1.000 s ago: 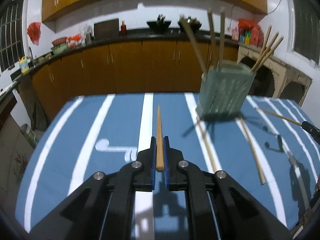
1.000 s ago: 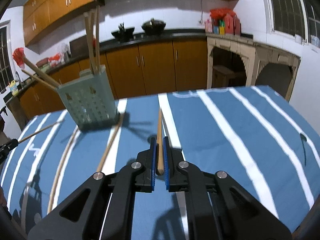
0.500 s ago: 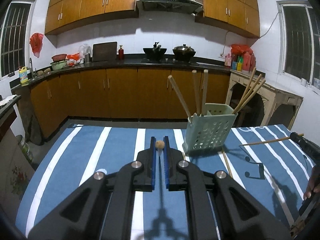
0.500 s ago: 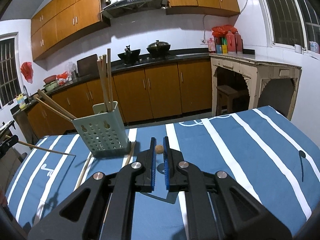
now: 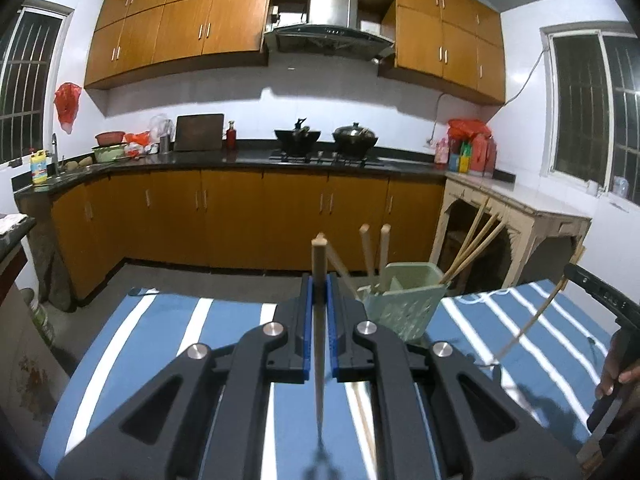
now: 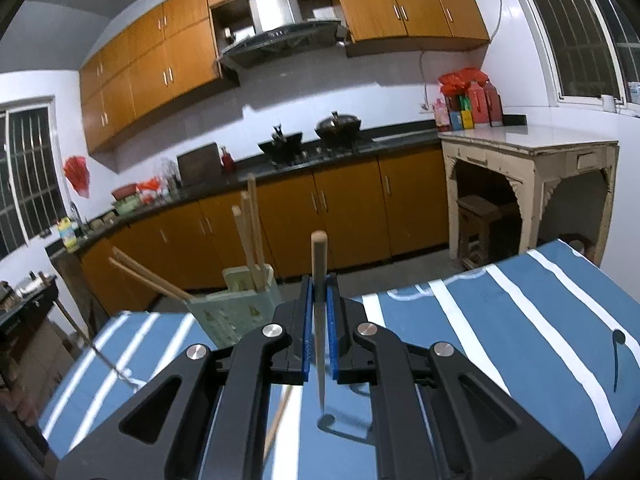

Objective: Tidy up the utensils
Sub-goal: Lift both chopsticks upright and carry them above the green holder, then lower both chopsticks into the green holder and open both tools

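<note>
My left gripper (image 5: 319,284) is shut on a wooden chopstick (image 5: 319,256) that stands nearly upright between the blue pads, its thin tip hanging above the blue striped table (image 5: 160,340). The pale green perforated holder (image 5: 404,304) with several chopsticks stands just right of it. My right gripper (image 6: 319,284) is likewise shut on an upright chopstick (image 6: 319,252), with the holder (image 6: 236,308) to its left. In the left wrist view the right gripper (image 5: 600,292) shows at the right edge, above a hand (image 5: 616,376). Loose chopsticks (image 6: 280,420) lie on the cloth.
Beyond the table's far edge is open floor, then brown kitchen cabinets (image 5: 240,216) under a dark counter with two woks. A cream side table (image 6: 528,148) with a wooden stool (image 6: 480,216) under it stands at the right.
Both grippers have risen and tilted upward, lifting their chopsticks off the table. The chopsticks now stand upright in the jaws, and the holder sits lower in both views.
</note>
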`<state>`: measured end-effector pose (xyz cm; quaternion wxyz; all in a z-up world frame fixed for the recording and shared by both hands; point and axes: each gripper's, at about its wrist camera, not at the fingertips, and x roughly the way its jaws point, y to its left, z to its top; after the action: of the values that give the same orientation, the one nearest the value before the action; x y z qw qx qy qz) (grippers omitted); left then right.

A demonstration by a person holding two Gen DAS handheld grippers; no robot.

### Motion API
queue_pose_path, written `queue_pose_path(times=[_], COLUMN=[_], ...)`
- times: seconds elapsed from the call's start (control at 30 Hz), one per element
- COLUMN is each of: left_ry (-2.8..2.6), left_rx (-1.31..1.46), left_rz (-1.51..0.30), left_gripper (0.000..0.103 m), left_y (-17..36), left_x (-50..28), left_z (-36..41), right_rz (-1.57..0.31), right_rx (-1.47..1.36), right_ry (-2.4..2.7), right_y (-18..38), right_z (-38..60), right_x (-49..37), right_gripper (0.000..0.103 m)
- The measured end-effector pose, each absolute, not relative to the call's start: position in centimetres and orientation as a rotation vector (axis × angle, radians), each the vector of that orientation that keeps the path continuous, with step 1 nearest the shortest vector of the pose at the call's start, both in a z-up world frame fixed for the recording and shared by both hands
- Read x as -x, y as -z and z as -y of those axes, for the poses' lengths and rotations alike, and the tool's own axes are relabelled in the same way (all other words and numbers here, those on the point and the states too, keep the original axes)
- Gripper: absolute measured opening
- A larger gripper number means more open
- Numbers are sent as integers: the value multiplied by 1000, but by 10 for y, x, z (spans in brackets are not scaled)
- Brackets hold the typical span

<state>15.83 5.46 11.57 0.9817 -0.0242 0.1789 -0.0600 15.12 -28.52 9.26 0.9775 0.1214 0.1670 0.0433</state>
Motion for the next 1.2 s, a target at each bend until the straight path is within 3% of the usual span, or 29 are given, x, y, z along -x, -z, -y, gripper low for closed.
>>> queue_pose_path(times=[0.47,0.77,1.0,1.2], left_ry=[232,161,99,69], left_rx=[77,165,179,189], left_rz=[-224,-92,-60,-72], left_gripper=[8,8,8,8], left_y=[-174,-223,-219,-201], left_x=[-166,-212,-242,-270], left_z=[-5,16,27,31], right_rz=[-153,17,62,-14], right_rx=[-291,-343,-274,-241], right_ry=[-213,-188,-165,-144], right_y=[-156,-186,-176,-143], right_z=[265,257,232,220], right_x=[-154,-181,-209,-233], right_gripper=[7,7,7,7])
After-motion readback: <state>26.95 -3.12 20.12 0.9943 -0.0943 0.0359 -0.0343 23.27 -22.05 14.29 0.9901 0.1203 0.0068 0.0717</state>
